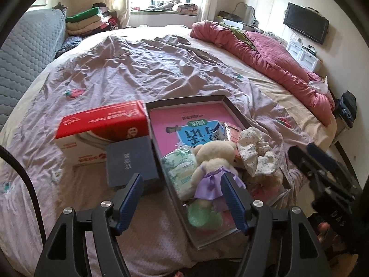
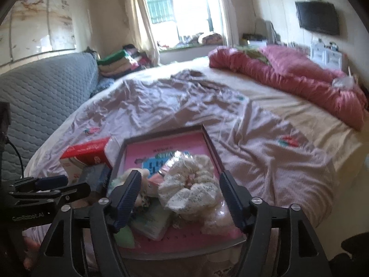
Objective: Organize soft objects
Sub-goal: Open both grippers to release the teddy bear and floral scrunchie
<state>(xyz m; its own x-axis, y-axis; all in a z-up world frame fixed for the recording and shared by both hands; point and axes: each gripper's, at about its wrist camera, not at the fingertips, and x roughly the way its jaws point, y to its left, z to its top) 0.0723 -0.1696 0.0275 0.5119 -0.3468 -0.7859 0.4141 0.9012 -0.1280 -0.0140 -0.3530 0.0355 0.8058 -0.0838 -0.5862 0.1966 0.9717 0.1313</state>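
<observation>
On the left of your left wrist view, a red-and-white carton (image 1: 101,131) lay on the wrinkled lilac sheet (image 1: 143,69), with a blue-grey booklet (image 1: 131,161) leaning against its near side. Your left gripper (image 1: 182,191) hung above the sheet with its fingers apart and nothing between the pads; the near corner of the shallow grey box (image 1: 184,98) showed in the gap. Inside that box, on a pink book (image 1: 184,120), sat a cream plush bear (image 1: 214,159) in a purple skirt, a pack of tissues (image 1: 182,168) just left of it and a green soft piece (image 1: 199,215) below it. To the bear's right lay a white floral scrunchie (image 1: 256,152), resting on the box's contents. Further right, your right gripper (image 1: 322,161) came into that view, blurred.

In the right wrist view, your right gripper (image 2: 180,189) stood wide apart, empty, with the scrunchie (image 2: 191,189) lying loose in the box between and beyond the fingers; I could not tell whether a pad brushed it. A rolled pink quilt (image 2: 288,73) lay along the bed's far right edge.
</observation>
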